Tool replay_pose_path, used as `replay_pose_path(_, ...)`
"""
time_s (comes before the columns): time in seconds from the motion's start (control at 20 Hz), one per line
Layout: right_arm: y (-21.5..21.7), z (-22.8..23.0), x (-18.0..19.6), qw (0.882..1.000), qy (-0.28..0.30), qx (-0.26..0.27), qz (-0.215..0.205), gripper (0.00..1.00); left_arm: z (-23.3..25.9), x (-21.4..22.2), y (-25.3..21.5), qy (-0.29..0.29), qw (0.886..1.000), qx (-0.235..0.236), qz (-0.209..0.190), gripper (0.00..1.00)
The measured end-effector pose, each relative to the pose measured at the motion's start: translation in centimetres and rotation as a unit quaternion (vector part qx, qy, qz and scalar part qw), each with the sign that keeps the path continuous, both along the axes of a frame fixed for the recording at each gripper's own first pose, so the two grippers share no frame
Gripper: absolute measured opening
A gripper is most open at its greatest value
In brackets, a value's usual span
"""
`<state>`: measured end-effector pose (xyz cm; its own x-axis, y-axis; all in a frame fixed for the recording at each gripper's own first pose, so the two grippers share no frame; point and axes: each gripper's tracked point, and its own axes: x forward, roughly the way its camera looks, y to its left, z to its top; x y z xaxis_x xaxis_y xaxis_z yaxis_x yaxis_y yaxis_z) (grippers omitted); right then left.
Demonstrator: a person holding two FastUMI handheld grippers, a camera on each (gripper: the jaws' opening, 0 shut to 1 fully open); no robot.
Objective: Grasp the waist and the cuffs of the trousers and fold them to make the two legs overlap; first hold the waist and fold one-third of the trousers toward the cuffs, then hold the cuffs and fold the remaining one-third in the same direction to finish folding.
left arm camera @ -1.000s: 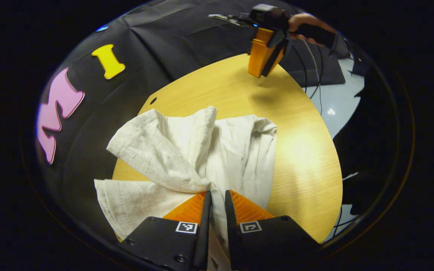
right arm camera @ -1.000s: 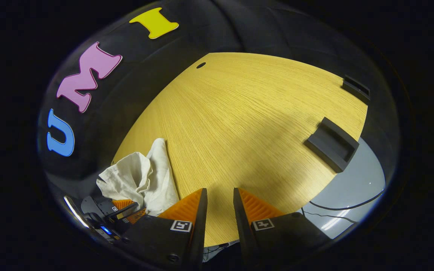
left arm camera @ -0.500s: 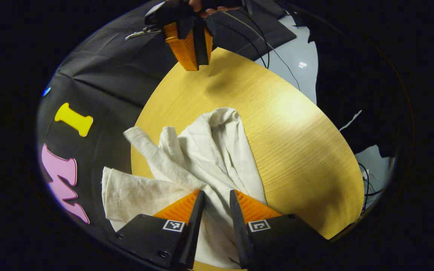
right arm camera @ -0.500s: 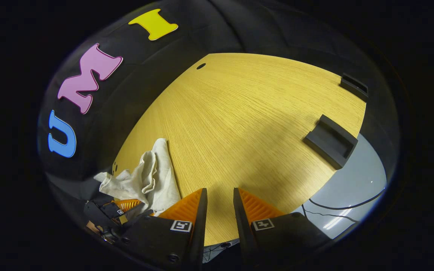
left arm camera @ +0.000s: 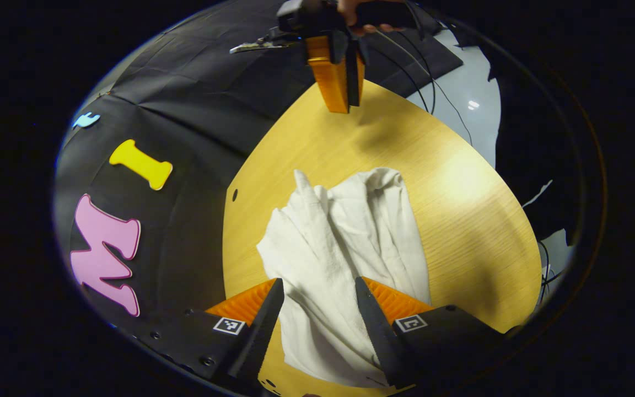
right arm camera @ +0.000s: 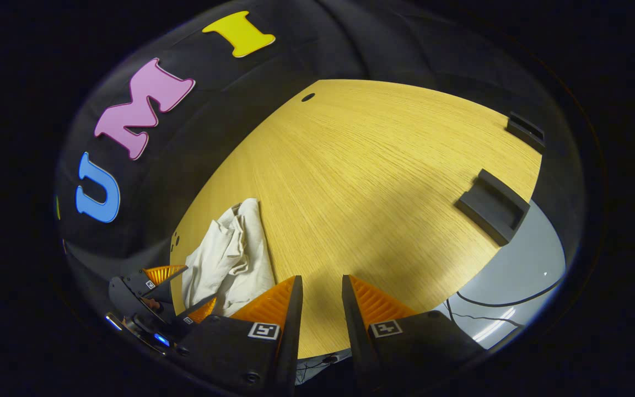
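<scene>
- While the light yellow wooden table [left arm camera: 461,220] is seen as the broadest surface, its bare grain spreads wide in the right gripper view [right arm camera: 361,182], and a pale grey floor [right arm camera: 521,286] is seen beyond its edge.
- A crumpled heap of off-white cloth trousers [left arm camera: 345,259] is found lying bunched on the table near its wall-side edge, and is seen again at the lower left of the right gripper view [right arm camera: 235,259].
- Two black rectangular blocks are seen fixed at the table's far edge, a nearer one [right arm camera: 493,207] and a farther one [right arm camera: 527,132], well apart from the trousers.
- The left gripper [left arm camera: 316,292] is held over the near end of the heap with its jaws spread wide, the cloth lying between them without being pinched; it is also seen from the right gripper view [right arm camera: 179,286], just beside the trousers.
- The right gripper [right arm camera: 320,298] is held above bare table with a narrow gap between its fingers and nothing gripped; from the left gripper view [left arm camera: 339,82] it is seen pointing down, raised over the far edge, with a hand [left arm camera: 367,14] wrapped on its handle.
- Thin black cables [left arm camera: 433,94] are seen trailing from that gripper.
</scene>
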<state>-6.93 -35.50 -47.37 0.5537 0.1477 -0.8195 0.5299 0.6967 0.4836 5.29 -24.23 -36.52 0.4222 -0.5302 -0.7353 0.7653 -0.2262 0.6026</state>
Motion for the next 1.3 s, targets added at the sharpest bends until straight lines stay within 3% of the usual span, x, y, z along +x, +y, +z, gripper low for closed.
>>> replay_pose_path(0.1, 0.8, 1.0, 0.9, 1.0, -0.02, 0.001, 0.012, 0.47, 1.9, 0.4, 0.6, 0.014, 0.998, -0.037, 0.044, 0.84)
replay_pose_path(0.15, 1.2, 1.7, 1.3, 0.999, -0.031, 0.001, 0.02, 0.37, 2.9, 0.6, 1.0, 0.025, 0.996, -0.057, 0.071, 0.84)
replay_pose_path(0.2, 1.8, 2.6, 1.9, 0.999, -0.043, -0.001, 0.029, 0.47, 3.9, 0.7, 1.5, 0.04, 0.991, -0.078, 0.098, 0.84)
replay_pose_path(0.35, 4.1, 5.0, 3.3, 0.995, -0.077, -0.006, 0.069, 0.49, 6.9, 1.1, 2.6, 0.078, 0.973, -0.143, 0.166, 0.84)
replay_pose_path(0.4, 5.1, 5.8, 3.7, 0.993, -0.085, -0.008, 0.084, 0.4, 7.9, 1.3, 3.1, 0.087, 0.964, -0.165, 0.191, 0.85)
replay_pose_path(0.55, 7.7, 8.1, 4.8, 0.987, -0.108, -0.015, 0.122, 0.4, 10.3, 2.1, 5.7, 0.116, 0.92, -0.229, 0.296, 0.85)
replay_pose_path(0.6, 8.5, 9.1, 5.1, 0.984, -0.116, -0.017, 0.131, 0.5, 11.1, 2.2, 6.6, 0.122, 0.902, -0.247, 0.332, 0.85)
replay_pose_path(0.65, 9.2, 10.0, 5.4, 0.982, -0.124, -0.019, 0.14, 0.4, 11.8, 2.5, 7.3, 0.126, 0.886, -0.266, 0.36, 0.86)
replay_pose_path(0.7, 10.0, 11.1, 5.6, 0.98, -0.133, -0.02, 0.148, 0.52, 12.6, 2.5, 8.1, 0.126, 0.87, -0.283, 0.382, 0.86)
replay_pose_path(0.85, 12.1, 13.6, 6.4, 0.972, -0.161, -0.025, 0.169, 0.53, 14.7, 1.7, 10.7, 0.133, 0.826, -0.323, 0.443, 0.86)
replay_pose_path(0.9, 12.6, 14.5, 6.7, 0.969, -0.171, -0.031, 0.177, 0.43, 15.2, 1.5, 11.4, 0.137, 0.812, -0.332, 0.46, 0.86)
replay_pose_path(0.95, 13.2, 15.3, 6.6, 0.965, -0.18, -0.04, 0.187, 0.43, 15.3, 1.1, 11.9, 0.142, 0.799, -0.34, 0.475, 0.86)
replay_pose_path(1.0, 13.6, 15.9, 6.9, 0.961, -0.188, -0.051, 0.197, 0.54, 15.4, 0.7, 12.4, 0.145, 0.787, -0.347, 0.488, 0.87)
replay_pose_path(1.05, 14.1, 16.4, 7.0, 0.956, -0.196, -0.063, 0.208, 0.54, 15.5, 0.3, 12.8, 0.151, 0.777, -0.353, 0.499, 0.86)
replay_pose_path(1.1, 14.5, 17.0, 6.9, 0.952, -0.203, -0.075, 0.218, 0.46, 15.7, -0.3, 13.0, 0.158, 0.768, -0.358, 0.508, 0.86)
replay_pose_path(1.15, 15.0, 17.4, 6.8, 0.947, -0.209, -0.085, 0.228, 0.57, 15.6, -1.0, 13.2, 0.165, 0.761, -0.359, 0.515, 0.86)
replay_pose_path(1.3, 16.8, 18.1, 6.4, 0.936, -0.221, -0.099, 0.254, 0.61, 15.8, -2.8, 13.1, 0.178, 0.75, -0.361, 0.525, 0.87)
